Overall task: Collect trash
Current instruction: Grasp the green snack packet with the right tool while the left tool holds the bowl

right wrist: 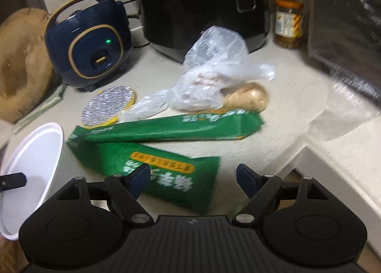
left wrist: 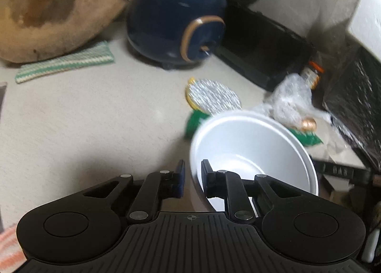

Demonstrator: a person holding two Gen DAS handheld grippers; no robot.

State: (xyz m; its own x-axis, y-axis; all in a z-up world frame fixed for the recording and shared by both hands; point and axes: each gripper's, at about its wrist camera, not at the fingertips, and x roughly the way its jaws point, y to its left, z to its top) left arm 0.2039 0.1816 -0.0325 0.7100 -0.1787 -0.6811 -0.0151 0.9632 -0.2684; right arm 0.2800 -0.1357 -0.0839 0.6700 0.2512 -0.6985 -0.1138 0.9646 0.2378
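Note:
My left gripper (left wrist: pixel 193 170) is shut on the rim of a white foam bowl (left wrist: pixel 252 151) and holds it tilted above the counter; the bowl also shows at the left of the right wrist view (right wrist: pixel 33 165). My right gripper (right wrist: pixel 193 175) is open and empty, just above a green wrapper (right wrist: pixel 166 172). A second, longer green wrapper (right wrist: pixel 171 127) lies behind it. A foil lid (right wrist: pixel 108 107), a crumpled clear plastic bag (right wrist: pixel 212 70) and a gold ball of wrapper (right wrist: pixel 247 99) lie further back. The foil lid (left wrist: pixel 212 97) and bag (left wrist: pixel 290 101) show in the left wrist view too.
A navy rice cooker (right wrist: pixel 88 44) and a black rice cooker (right wrist: pixel 204 10) stand at the back, with a jar (right wrist: pixel 288 25) to the right. A wooden board (left wrist: pixel 59 6) leans at left over a striped cloth (left wrist: pixel 64 65). A dark rack (right wrist: pixel 345 25) is at right.

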